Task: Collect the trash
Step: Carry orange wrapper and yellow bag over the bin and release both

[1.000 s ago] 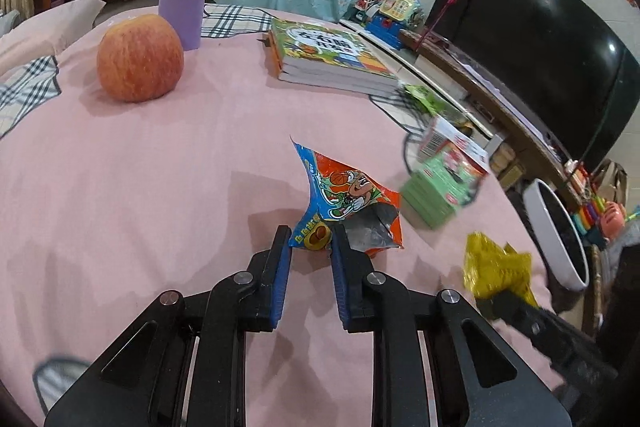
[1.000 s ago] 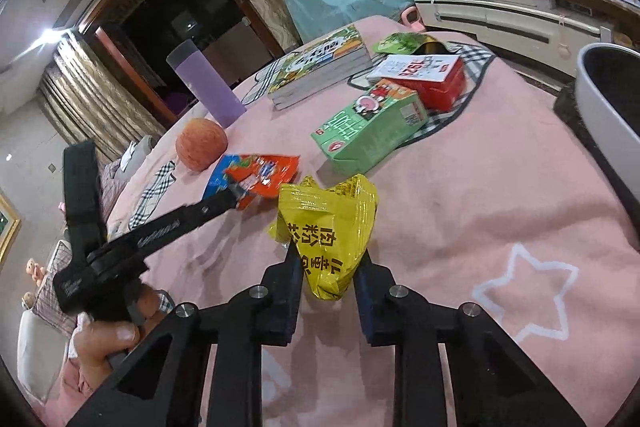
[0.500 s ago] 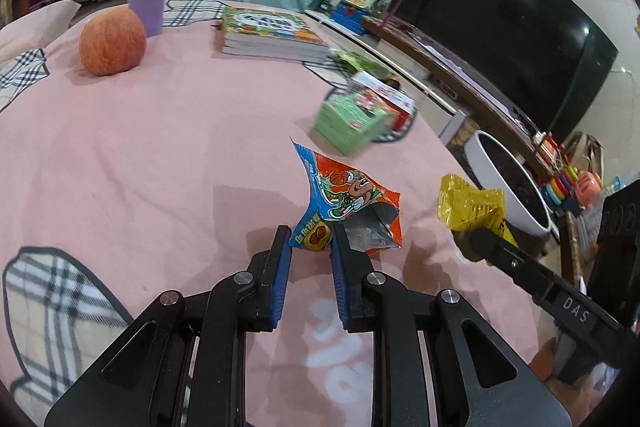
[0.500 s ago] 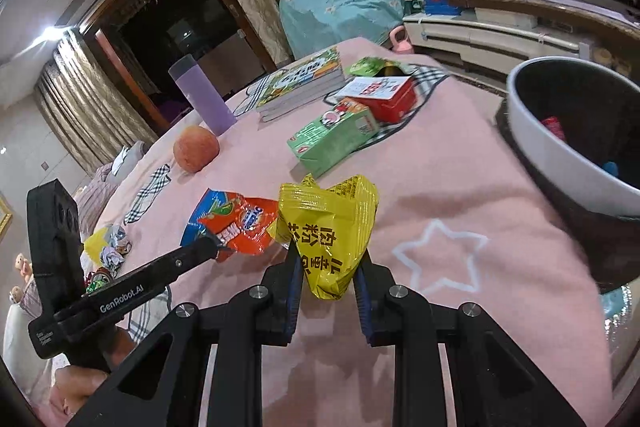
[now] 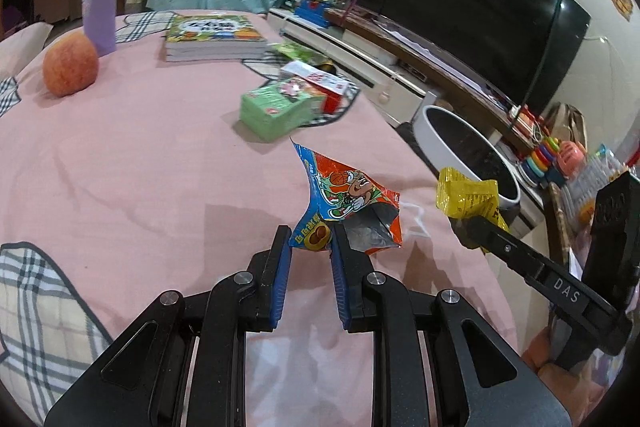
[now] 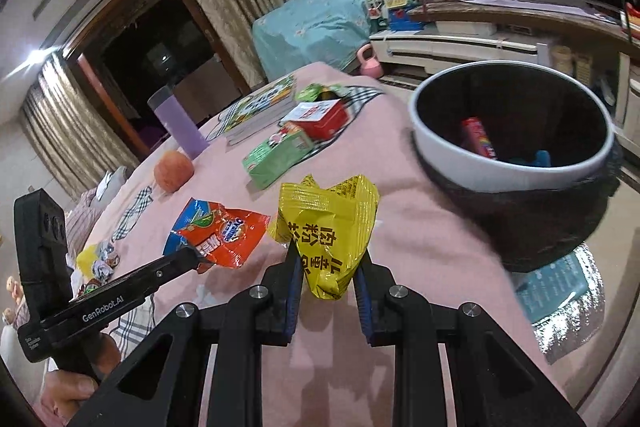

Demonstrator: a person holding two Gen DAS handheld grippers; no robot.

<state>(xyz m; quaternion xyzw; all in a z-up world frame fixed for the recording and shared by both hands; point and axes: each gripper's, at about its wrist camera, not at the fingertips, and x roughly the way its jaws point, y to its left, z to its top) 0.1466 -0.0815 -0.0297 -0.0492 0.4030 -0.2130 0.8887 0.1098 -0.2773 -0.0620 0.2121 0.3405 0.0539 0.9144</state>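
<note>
We are pinching the orange snack wrapper [image 5: 344, 199] in our left hand-held gripper [image 5: 310, 243] and the yellow wrapper [image 6: 332, 227] in our right hand-held gripper [image 6: 326, 275], lifted above the pink-covered counter [image 5: 140, 155] so both can drop into the bin [image 6: 512, 163] at far right.

Orange-and-blue snack wrapper [image 5: 344, 201]: torn open, silver lining exposed, cartoon figure printed on front. Pinched by its lower corner in the left hand-held gripper [image 5: 310, 239], held upright above the pink bedspread [image 5: 140, 167].

Yellow snack wrapper [image 6: 330, 231]: crumpled, black Chinese characters, clamped at its lower end in the right hand-held gripper [image 6: 326, 273], top edges flared upward.

White-rimmed trash bin [image 6: 480, 169]: dark interior, stands just off the bed edge; red and blue items lie inside.
</note>
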